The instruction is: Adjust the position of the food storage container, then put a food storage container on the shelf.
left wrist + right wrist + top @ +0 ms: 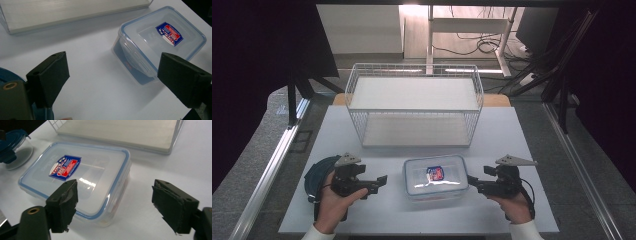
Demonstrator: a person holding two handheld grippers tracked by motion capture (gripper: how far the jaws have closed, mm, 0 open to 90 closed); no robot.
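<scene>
The left gripper (381, 180) and the right gripper (472, 181) are both gaping wide with nothing between their jaws, flanking a clear rectangular food container (435, 177) with a blue-rimmed snap lid that is sitting near the front middle of the white table (512, 145). Neither is touching it. A round blue-lidded container (15, 147) is lying partly hidden under the left hand (334, 202), and behind stands a white wire basket (414, 105), its far rim cropped in both gripper views.
</scene>
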